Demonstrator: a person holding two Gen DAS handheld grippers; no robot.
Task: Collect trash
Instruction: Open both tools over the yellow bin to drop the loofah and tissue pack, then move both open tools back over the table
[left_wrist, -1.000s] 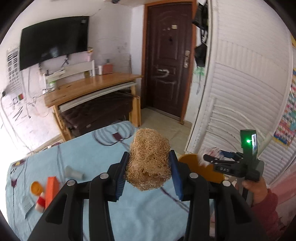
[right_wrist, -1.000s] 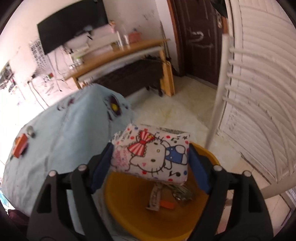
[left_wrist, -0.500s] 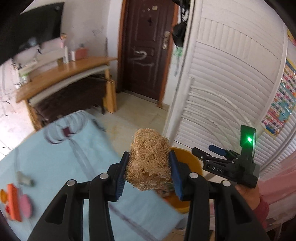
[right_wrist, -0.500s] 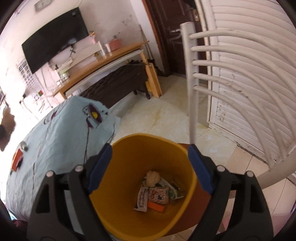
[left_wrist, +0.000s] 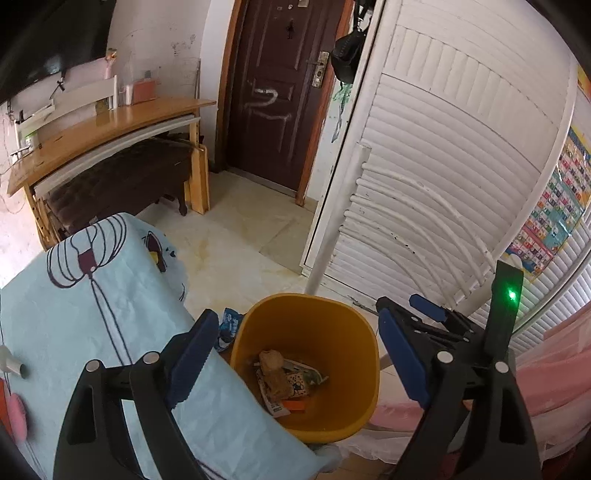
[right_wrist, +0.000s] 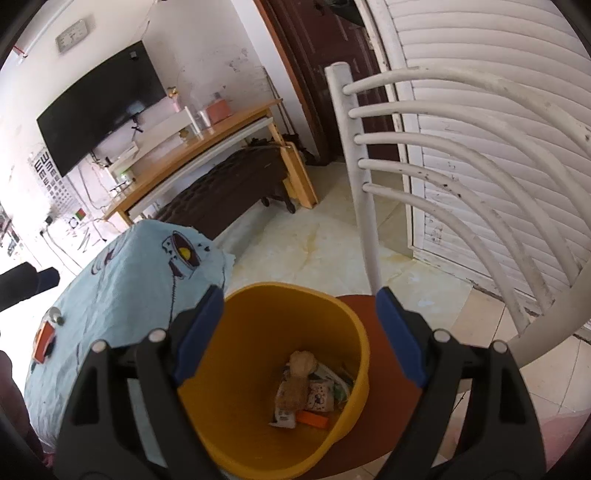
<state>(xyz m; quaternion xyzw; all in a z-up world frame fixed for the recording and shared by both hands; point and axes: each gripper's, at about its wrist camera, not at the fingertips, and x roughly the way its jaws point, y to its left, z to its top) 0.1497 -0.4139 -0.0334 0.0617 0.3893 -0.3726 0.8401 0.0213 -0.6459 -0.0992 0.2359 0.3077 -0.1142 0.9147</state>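
A yellow bin (left_wrist: 332, 332) stands beside the table, and both grippers hang over it. My left gripper (left_wrist: 295, 319) has its jaws opening, with nothing between them. The straw-coloured fibre wad (left_wrist: 273, 373) lies inside the bin on other trash. My right gripper (right_wrist: 300, 295) is open and empty above the same bin (right_wrist: 258, 332). Down in it I see the fibre wad (right_wrist: 299, 373), a cartoon-cat packet (right_wrist: 319, 397) and an orange scrap (right_wrist: 313, 419).
A table under a light blue cloth (left_wrist: 92, 314) lies left of the bin, with an orange item (right_wrist: 42, 341) on it. A white chair (right_wrist: 369, 184) and louvred doors stand to the right. A blue wrapper (left_wrist: 229, 325) lies by the bin. Pink cloth (left_wrist: 535, 387) is at the right.
The left gripper swung from the table to over the bin and opened, and the fibre wad fell in. The right gripper let go of the cartoon-cat packet, which now lies in the bin.
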